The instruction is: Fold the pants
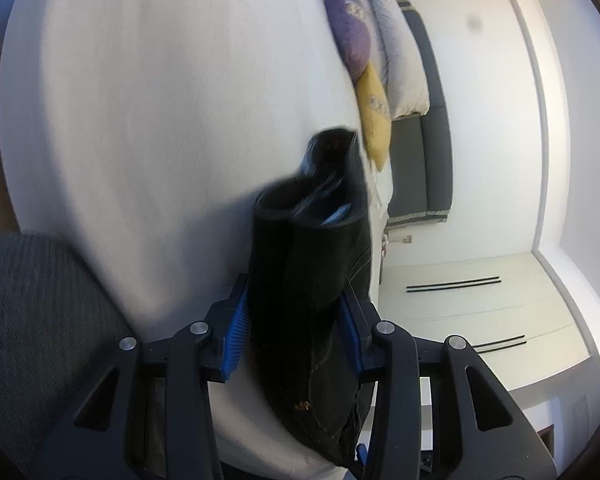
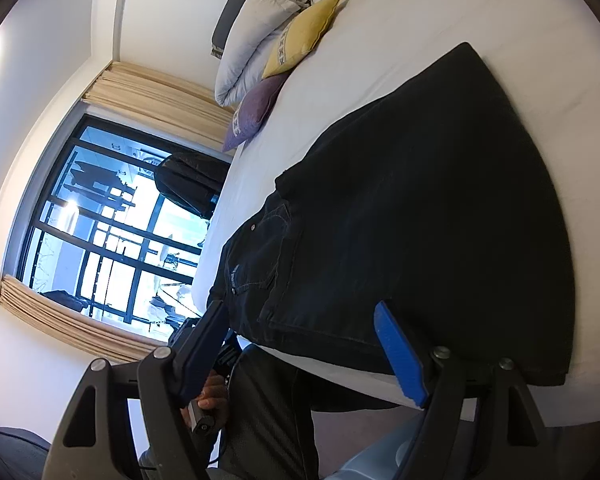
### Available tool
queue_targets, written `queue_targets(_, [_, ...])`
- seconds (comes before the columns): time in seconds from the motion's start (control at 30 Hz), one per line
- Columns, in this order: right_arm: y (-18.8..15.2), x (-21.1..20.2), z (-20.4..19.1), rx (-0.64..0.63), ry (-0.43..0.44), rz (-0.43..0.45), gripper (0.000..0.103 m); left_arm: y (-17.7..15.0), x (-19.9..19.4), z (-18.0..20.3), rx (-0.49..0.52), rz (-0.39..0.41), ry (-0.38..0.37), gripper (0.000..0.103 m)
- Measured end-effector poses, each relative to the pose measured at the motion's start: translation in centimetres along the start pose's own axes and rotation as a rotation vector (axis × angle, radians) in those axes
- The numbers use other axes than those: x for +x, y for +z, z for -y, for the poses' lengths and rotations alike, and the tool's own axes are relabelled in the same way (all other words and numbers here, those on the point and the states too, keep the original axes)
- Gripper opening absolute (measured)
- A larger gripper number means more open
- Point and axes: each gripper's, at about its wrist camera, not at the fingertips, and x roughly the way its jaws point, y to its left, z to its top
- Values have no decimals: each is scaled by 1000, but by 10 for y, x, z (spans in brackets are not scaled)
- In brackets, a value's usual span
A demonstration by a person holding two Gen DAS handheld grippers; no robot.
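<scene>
Black pants lie on the white bed, already doubled into a broad panel whose waist-and-pocket end sits at the mattress edge farthest from the pillows; all places here are taken from that bed. Left gripper is clamped on a thick bunch of the dark fabric, several layers stacked between its blue pads, the gathered end standing up off the sheet. Right gripper hangs just off the bed's near edge with its jaws spread wide and nothing between them; its blue pad overlaps the pants in the picture, but contact cannot be confirmed. Risks, as I judge them: the left grip holds a bulky wad, so inner layers may slip out unevenly when carried over, leaving a skewed fold; the waist end is close to the mattress edge and a pull toward that side could drag the pants off the bed; with only one tong engaged, the far corner may trail and crease. A yellow cushion and a purple cushion at the head end are well apart from the work. Writing: a small tab near the back pocket is too small to read; cushion patterns unreadable; no brand legible.
</scene>
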Motion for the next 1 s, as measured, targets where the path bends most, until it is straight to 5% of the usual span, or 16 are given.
queue_targets(0.13, [3, 3, -3, -12, -5, 2, 77, 3, 3, 17, 93, -6, 23, 20])
queue_targets(0.53, [25, 46, -17, -80, -56, -42, 76, -4, -16, 40, 146, 36, 50, 10])
queue_targets(0.77, [33, 32, 3, -22, -80, -3, 76, -29, -9, 145, 455, 16, 35, 10])
queue_targets(0.9, [49, 18, 9, 25, -50, 37, 78, -105, 39, 225, 842, -107, 66, 10])
queue_targets(1.0, [66, 5, 13, 70, -23, 72, 84, -176, 87, 232, 1048, -235, 125, 10])
